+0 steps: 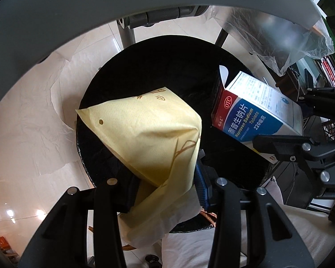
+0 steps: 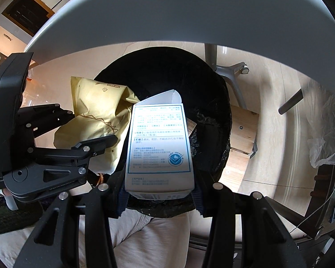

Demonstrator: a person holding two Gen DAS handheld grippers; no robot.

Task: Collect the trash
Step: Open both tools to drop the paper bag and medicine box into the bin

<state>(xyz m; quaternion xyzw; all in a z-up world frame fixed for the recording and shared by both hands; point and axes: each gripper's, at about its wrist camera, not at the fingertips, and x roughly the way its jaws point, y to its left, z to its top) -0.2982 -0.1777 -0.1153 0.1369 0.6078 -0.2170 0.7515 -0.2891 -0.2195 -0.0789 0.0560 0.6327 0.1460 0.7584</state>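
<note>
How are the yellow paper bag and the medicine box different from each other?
The paper bag is yellow, soft and crumpled; the medicine box is white and blue, stiff and straight-edged, with one end flap open. The left gripper holds the bag; the right gripper holds the box. Both hang above the black-lined trash bin.
</note>
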